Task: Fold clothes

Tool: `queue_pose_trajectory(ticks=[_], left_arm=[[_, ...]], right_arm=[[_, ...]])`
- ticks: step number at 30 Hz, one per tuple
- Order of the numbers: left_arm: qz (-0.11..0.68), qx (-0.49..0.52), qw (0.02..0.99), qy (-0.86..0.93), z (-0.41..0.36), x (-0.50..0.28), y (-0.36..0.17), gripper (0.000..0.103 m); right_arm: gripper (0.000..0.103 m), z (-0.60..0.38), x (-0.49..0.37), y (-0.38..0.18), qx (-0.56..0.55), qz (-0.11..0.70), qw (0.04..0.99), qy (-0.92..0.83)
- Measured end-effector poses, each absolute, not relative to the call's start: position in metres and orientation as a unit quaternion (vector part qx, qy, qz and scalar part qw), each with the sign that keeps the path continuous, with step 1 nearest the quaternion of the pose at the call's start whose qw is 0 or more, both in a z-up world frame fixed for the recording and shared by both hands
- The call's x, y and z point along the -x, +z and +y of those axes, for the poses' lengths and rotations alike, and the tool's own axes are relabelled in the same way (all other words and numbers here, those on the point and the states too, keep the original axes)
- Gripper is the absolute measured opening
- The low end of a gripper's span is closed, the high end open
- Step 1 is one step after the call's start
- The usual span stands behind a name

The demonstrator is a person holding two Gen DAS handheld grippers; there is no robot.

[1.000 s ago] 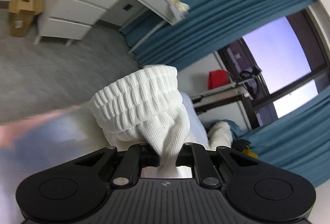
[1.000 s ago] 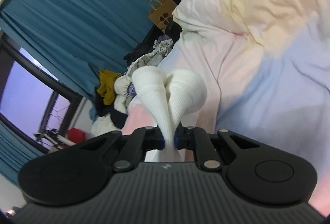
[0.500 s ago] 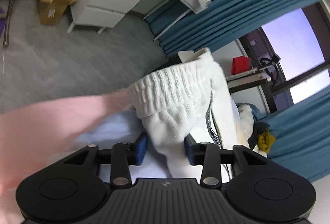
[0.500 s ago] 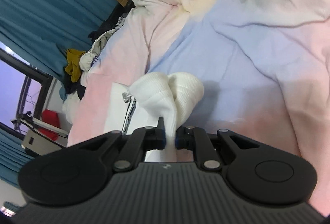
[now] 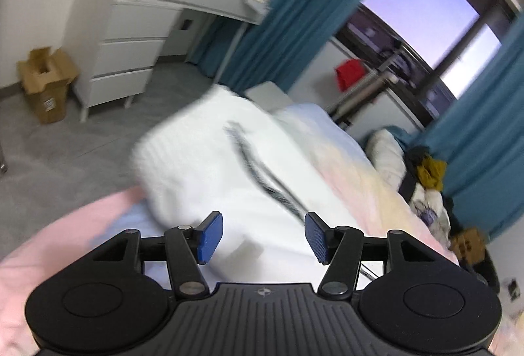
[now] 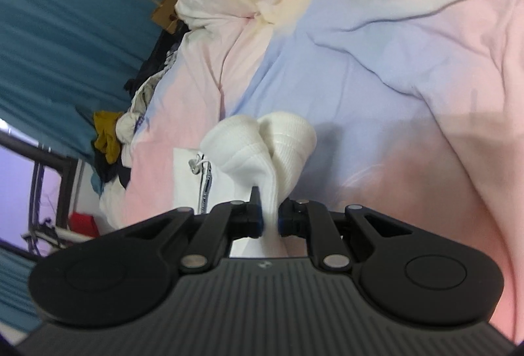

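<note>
My left fingers (image 5: pixel 263 238) stand wide apart with nothing between the blue pads (image 5: pixel 209 236). Just beyond them the white garment (image 5: pixel 226 172) lies on the bed's pastel duvet (image 5: pixel 363 169), blurred in my left wrist view, a dark striped band running along its length. Its rounded end sits toward the bed's edge nearest the grey floor (image 5: pixel 62 143); I cannot tell whether that end hangs over the edge.

My right fingers (image 6: pixel 270 215) are pinched tight on a bunch of the same white garment (image 6: pixel 262 143). The ribbed knit swells out of the grip in two rounded lobes above the tips. Left of that bunch, a flat white part of the garment lies on the duvet (image 6: pixel 376 67) with a dark-and-white striped band and a drawstring end (image 6: pixel 196 164) showing on it.

Relative to the bed: a white chest of drawers (image 5: pixel 124 58) stands across the floor from it, with a cardboard box (image 5: pixel 46 84) beside the drawers. Teal curtains (image 5: pixel 288 5) flank a window (image 5: pixel 422 5) behind the bed, and a heap of clothes with a mustard-yellow piece (image 5: pixel 430 171) is piled at the bed's curtain side. A brown paper bag (image 6: pixel 167 10) sits at the bed's edge near the curtains in my right wrist view.
</note>
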State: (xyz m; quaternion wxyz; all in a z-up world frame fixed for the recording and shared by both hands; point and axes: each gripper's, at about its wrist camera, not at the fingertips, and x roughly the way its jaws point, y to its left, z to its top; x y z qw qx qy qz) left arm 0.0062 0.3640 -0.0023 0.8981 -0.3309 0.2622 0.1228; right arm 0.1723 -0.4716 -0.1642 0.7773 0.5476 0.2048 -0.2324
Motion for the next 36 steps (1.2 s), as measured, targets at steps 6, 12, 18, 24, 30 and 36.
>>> queue_pose_trajectory(ticks=[6,12,18,24,30,36], left_arm=[[0.292,0.231,0.926,0.064,0.265,-0.065,-0.002,0.058],[0.311,0.196,0.93,-0.001,0.177,-0.115,-0.03,0.058],[0.321,0.155,0.934,-0.011,0.124,-0.148,-0.07,0.058],[0.326,0.111,0.939,-0.016,0.117,-0.156,-0.088,0.059],[0.322,0.095,0.942,-0.02,0.118,-0.152,-0.093,0.059],[0.309,0.093,0.946,-0.035,0.115,-0.145,-0.084,0.059]], right_arm=[[0.011,-0.478,-0.17,-0.171,-0.564,0.2,0.772,-0.213],[0.012,-0.475,-0.172,-0.166,-0.534,0.206,0.794,-0.204],[0.012,-0.465,-0.18,-0.157,-0.464,0.216,0.834,-0.204],[0.012,-0.464,-0.181,-0.153,-0.453,0.211,0.842,-0.203],[0.012,-0.453,-0.183,-0.137,-0.42,0.2,0.861,-0.206],[0.012,-0.425,-0.182,-0.099,-0.349,0.154,0.905,-0.191]])
